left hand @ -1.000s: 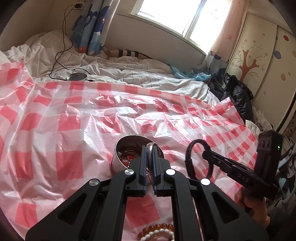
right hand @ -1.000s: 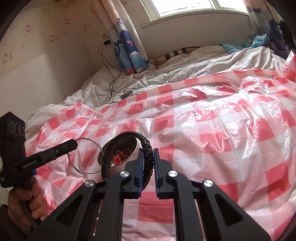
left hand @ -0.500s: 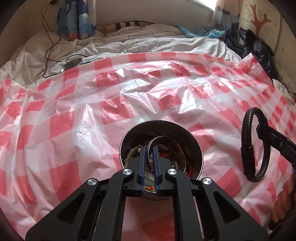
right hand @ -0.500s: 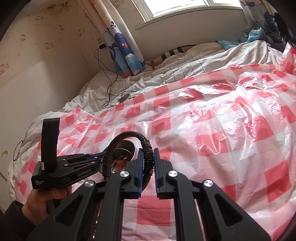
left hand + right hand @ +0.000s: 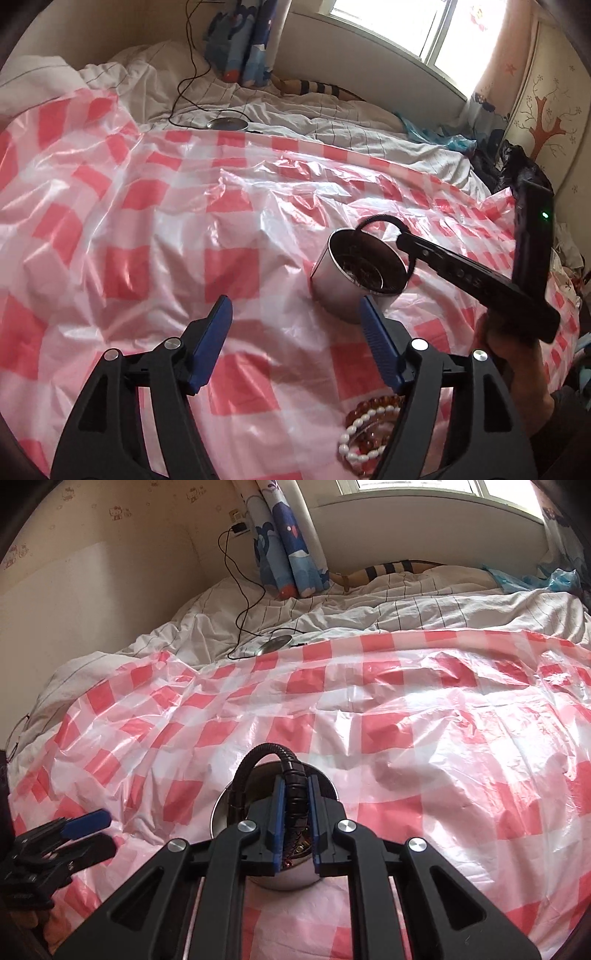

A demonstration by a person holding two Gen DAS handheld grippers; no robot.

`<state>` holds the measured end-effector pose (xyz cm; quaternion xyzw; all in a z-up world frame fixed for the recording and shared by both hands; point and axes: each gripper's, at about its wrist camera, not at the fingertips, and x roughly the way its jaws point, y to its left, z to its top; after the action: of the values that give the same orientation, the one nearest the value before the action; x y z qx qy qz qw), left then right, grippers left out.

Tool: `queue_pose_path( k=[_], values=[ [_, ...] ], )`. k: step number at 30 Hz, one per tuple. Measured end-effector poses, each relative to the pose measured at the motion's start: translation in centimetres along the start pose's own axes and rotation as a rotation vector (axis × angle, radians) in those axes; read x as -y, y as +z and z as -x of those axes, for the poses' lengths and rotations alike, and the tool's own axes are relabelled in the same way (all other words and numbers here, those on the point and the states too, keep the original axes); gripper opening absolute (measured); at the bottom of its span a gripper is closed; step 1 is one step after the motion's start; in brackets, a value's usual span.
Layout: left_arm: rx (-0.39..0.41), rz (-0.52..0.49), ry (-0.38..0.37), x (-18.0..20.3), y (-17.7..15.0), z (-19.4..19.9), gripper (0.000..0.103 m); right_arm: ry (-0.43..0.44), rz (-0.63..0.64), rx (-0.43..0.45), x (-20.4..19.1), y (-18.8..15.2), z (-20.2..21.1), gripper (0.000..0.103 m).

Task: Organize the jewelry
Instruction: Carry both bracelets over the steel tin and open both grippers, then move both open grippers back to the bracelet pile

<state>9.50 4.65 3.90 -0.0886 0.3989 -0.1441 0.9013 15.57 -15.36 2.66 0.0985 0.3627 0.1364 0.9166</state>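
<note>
A shiny metal cup (image 5: 332, 291) with jewelry inside stands on the checked sheet. My left gripper (image 5: 295, 325) hangs just short of it, to its left. Its jaws are opening, with nothing between the blue pads (image 5: 218, 328). My right gripper (image 5: 294, 790) is shut on a black ribbed bangle (image 5: 258, 755) and holds it over the cup (image 5: 221, 805), whose mouth it partly hides. In the left wrist view the right gripper (image 5: 406, 242) reaches in from the right, with the black bangle (image 5: 376, 219) above the cup's far rim. Amber and white bead bracelets (image 5: 365, 432) lie near my left fingers.
A red-and-white checked plastic sheet (image 5: 155, 229) covers the bed, with rumpled white bedding (image 5: 332, 609) beyond. A round silver device with a black cable (image 5: 227, 123) lies at the sheet's far edge. Dark clothing (image 5: 517, 162) is piled at the right. The left gripper (image 5: 85, 823) shows at the right view's left edge.
My left gripper let go of the silver bangle in the cup, drew back to the left and opened. My right gripper carried the black bangle over the cup.
</note>
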Motion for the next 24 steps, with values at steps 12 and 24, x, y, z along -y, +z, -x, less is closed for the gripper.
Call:
queue_pose_path(
  k=[12, 24],
  values=[
    [-0.135, -0.119, -0.117, 3.2, -4.2, -0.2, 0.068, -0.055, 0.072, 0.004, 0.2, -3.0, 6.3, 0.042],
    [-0.243, -0.166, -0.102, 5.5, -10.0, -0.4, 0.068, 0.034, -0.057, -0.087, 1.7, -11.7, 11.7, 0.054]
  ],
)
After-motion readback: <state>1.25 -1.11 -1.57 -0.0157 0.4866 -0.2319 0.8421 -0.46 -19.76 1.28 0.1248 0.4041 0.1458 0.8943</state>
